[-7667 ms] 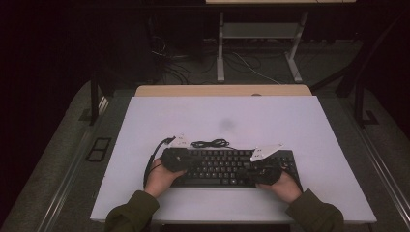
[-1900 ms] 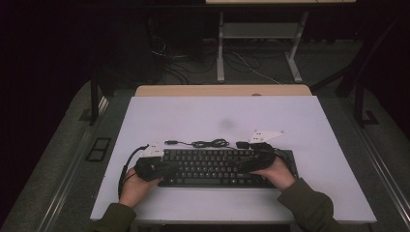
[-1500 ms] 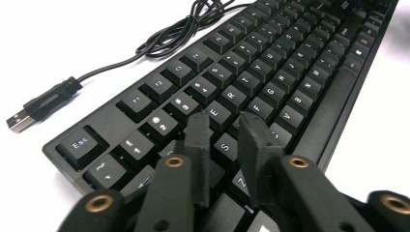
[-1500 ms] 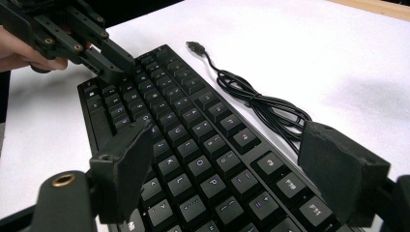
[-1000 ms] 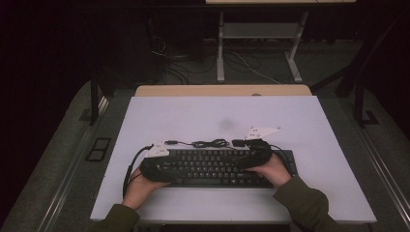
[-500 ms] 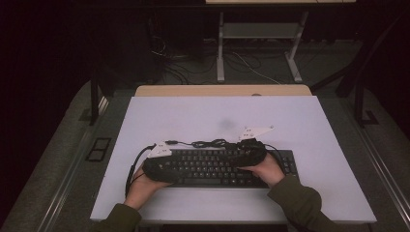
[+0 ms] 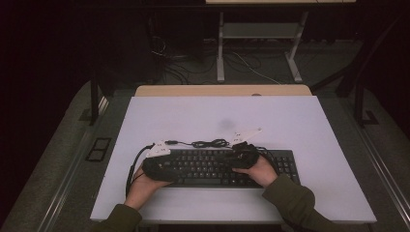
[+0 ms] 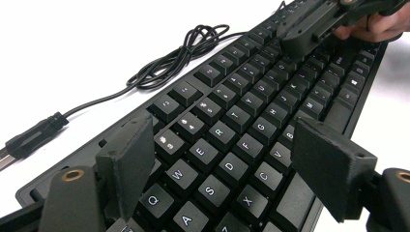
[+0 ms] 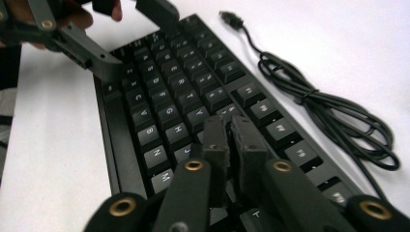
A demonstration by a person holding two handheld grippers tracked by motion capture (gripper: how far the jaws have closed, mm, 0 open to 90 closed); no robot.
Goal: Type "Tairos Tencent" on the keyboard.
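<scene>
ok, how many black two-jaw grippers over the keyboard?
2. The left black two-jaw gripper sits open over the black keyboard's left end; the right black two-jaw gripper is shut, right of middle.

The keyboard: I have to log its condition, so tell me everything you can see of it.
The keyboard is black, matte, plastic-looking, full-size with white-lettered keys and a number pad at its right end. It lies flat on the white table, near the person's edge. Its black cable lies bundled just behind it, plug loose on the table. The left tool stands open above the left-end keys; the right tool, shut, points down at the middle keys.
</scene>
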